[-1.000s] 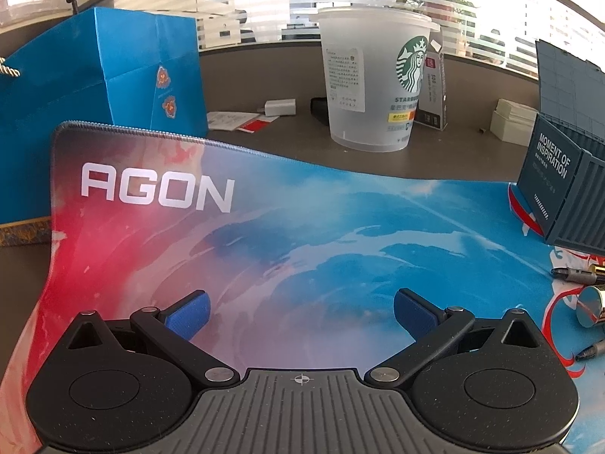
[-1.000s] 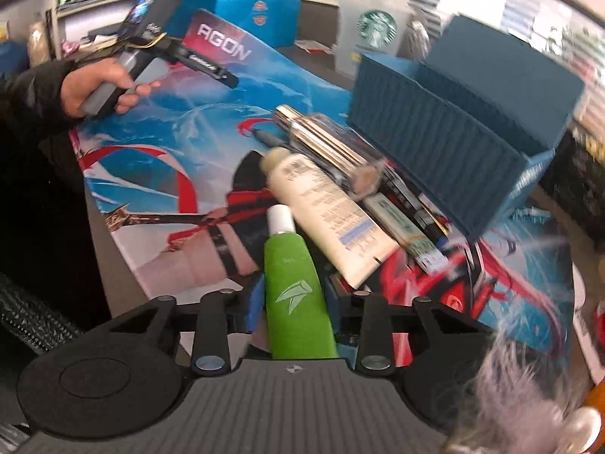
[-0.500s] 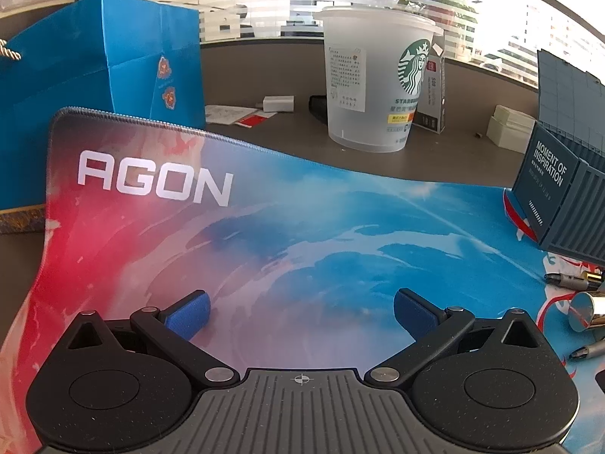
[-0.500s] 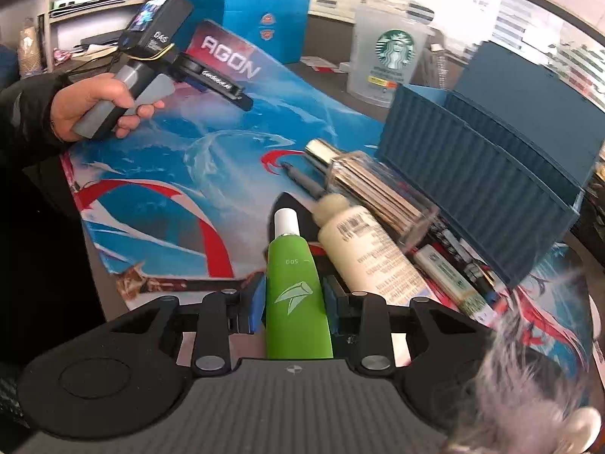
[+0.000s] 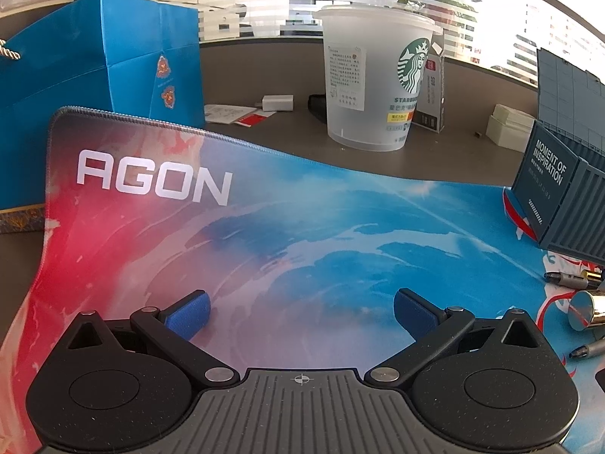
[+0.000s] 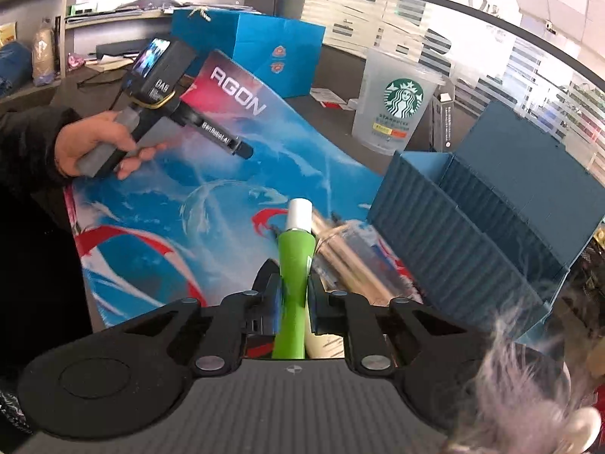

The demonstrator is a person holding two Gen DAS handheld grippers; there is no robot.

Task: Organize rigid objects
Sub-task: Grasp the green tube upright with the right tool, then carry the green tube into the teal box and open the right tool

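Observation:
My right gripper (image 6: 295, 287) is shut on a green tube (image 6: 295, 268) with a white cap, squeezing it thin and holding it above the mat. Just right of the tube lies a clear bottle with a gold cap (image 6: 351, 253), blurred, and a cream bottle peeks out below it. The dark blue container-shaped box (image 6: 465, 234) stands open at the right; its end shows as the box (image 5: 559, 196) in the left wrist view. My left gripper (image 5: 300, 314) hovers open over the mat (image 5: 302, 227), nothing between its pads. A hand holds that left gripper (image 6: 242, 147) at the left.
A Starbucks cup (image 5: 374, 79) and a blue paper bag (image 5: 98, 75) stand behind the mat. Pens (image 5: 567, 278) and a gold cap (image 5: 586, 308) lie at the mat's right edge. Grey fluff (image 6: 522, 386) fills the lower right of the right wrist view.
My right gripper has squeezed tighter on the green tube and lifted it up and away from the pile of bottles. The left gripper has stayed put.

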